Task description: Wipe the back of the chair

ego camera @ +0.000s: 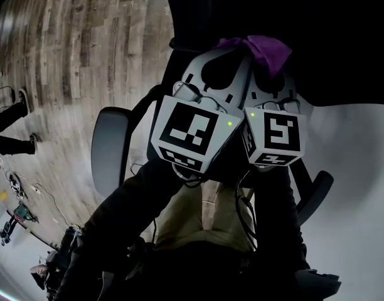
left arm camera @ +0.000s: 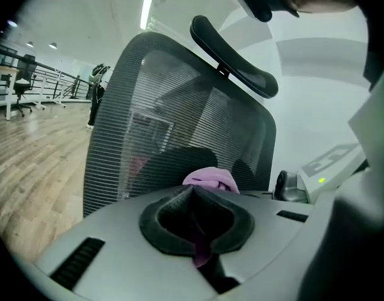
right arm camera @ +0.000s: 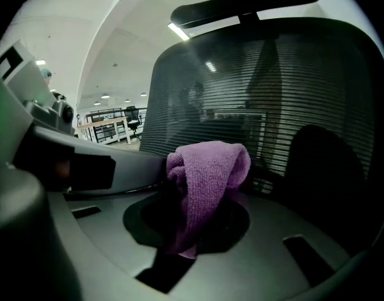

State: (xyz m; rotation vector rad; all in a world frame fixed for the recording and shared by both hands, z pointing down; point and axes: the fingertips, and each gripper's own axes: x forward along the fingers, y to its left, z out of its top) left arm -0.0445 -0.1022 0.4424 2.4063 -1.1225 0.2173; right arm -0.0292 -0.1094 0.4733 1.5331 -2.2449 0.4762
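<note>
Chair back (left arm camera: 179,118) – dark mesh, upright – fills both gripper views, with the curved headrest (left arm camera: 236,52) on its stalk above; the cloth (right arm camera: 208,168), purple and bunched, sits just in front of the mesh at its lower part, though whether it touches the mesh cannot be told. The right hand-held gripper (right arm camera: 186,202) is clenched on the cloth, the bunch rising out of its jaws and folding over the tip; the left hand-held gripper (left arm camera: 195,193) is also closed, with a thin purple strip of the same cloth pinched in the seam between its pads and the rest showing just past its tip. In the head view the two stand side by side, close together, marker cubes up, both pointing at the dark chair – the cloth lies across their tips, more over the right one. A grey armrest (ego camera: 109,148) stands left of them; a wooden floor (ego camera: 85,55) spreads beyond.
</note>
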